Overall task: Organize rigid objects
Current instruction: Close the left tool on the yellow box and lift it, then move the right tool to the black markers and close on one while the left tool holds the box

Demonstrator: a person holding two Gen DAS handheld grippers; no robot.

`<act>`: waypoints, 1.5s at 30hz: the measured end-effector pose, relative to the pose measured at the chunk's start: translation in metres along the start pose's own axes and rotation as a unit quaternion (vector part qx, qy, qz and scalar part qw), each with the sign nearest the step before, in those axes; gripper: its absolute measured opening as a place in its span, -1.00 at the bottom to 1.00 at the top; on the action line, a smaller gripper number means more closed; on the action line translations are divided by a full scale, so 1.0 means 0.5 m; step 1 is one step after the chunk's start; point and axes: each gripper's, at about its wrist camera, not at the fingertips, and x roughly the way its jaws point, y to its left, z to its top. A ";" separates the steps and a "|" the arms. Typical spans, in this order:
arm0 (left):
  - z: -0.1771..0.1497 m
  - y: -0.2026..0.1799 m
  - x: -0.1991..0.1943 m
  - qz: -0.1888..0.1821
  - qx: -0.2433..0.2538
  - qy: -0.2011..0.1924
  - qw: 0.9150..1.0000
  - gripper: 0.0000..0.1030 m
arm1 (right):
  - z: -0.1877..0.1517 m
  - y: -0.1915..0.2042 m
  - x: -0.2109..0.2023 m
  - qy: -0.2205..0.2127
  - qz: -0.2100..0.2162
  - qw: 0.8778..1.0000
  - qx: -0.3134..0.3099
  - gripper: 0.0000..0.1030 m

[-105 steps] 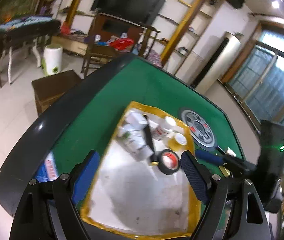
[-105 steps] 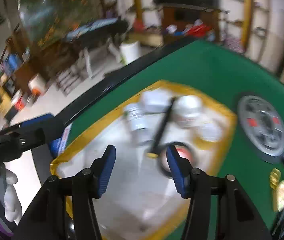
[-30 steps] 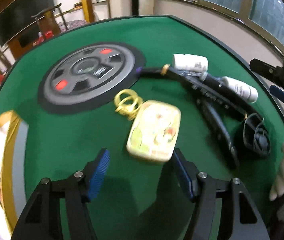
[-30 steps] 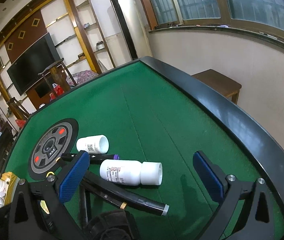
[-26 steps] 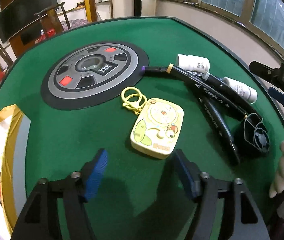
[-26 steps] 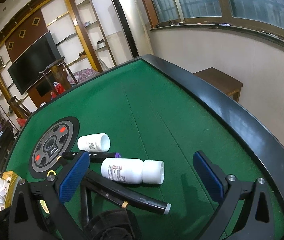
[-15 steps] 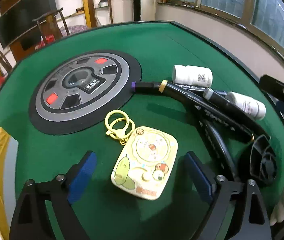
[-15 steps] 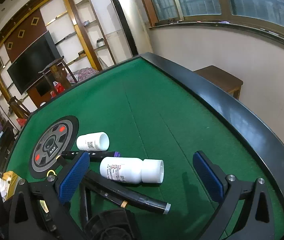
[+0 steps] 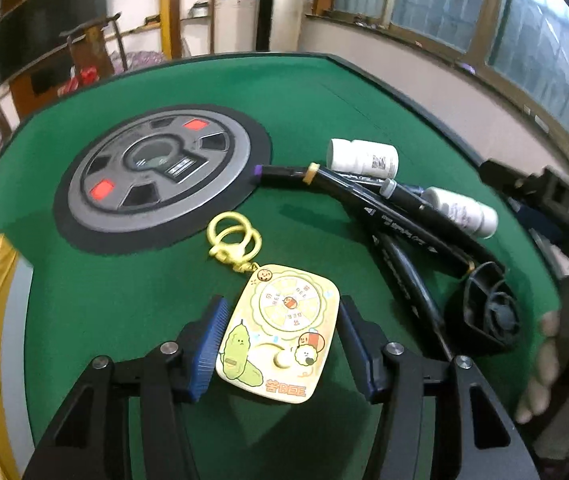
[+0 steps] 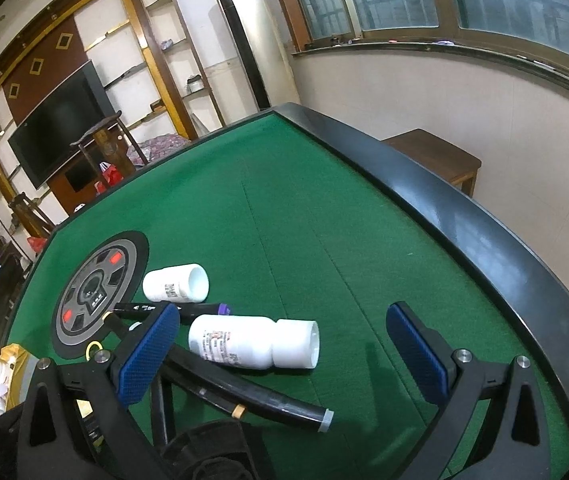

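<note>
On the green felt table top (image 9: 132, 304), the left gripper (image 9: 280, 340) points steeply down with its two blue-padded jaws on either side of a flat, pale-yellow rectangular keychain charm printed with cartoon figures (image 9: 280, 340). The jaws are closing; the charm lies between them, and the pads look to be at its long edges, though a firm press cannot be made out. The charm lies flat on the felt, its yellow plastic clasp rings (image 9: 233, 240) stretched out from its far end toward a round grey and black control panel with red buttons (image 9: 160, 172) set into the table.

To the right of the charm lies a cluster of black marker pens (image 9: 396, 220), one with a purple end near the panel's rim. Beyond them are two white plastic bottles on their sides: a short one (image 9: 362, 159) and a longer one with a wide cap (image 9: 464, 212). A small black fan-like housing (image 9: 484, 312) sits at the near end of the pens, and a person's fingers (image 9: 544, 356) show at the right edge. At the far left a yellow-rimmed tray (image 9: 0, 264) is partly visible.

The right gripper (image 10: 284, 356) hovers over the same cluster with its blue pads spread wide and nothing between them but felt and the longer bottle lying below, untouched.
</note>
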 end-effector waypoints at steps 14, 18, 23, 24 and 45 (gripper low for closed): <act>-0.107 0.123 -0.247 -0.061 -0.091 -0.085 0.990 -0.37 | -0.004 -0.019 0.010 0.007 -0.019 1.000 0.014 1.00; -0.126 0.131 -0.252 -0.042 -0.081 -0.083 0.992 -0.06 | -0.012 -0.031 -0.024 0.013 0.011 0.999 0.027 1.00; -0.117 0.120 -0.195 0.001 -0.055 -0.065 0.996 0.34 | -0.032 -0.022 -0.061 0.044 0.037 0.998 0.016 1.00; -0.116 0.114 -0.182 0.011 -0.039 -0.060 0.997 0.47 | -0.036 -0.019 -0.067 0.050 0.042 0.998 0.014 1.00; -0.140 0.115 -0.232 -0.082 -0.063 -0.070 0.992 -0.60 | -0.109 0.082 -0.111 0.079 0.069 0.981 -0.162 1.00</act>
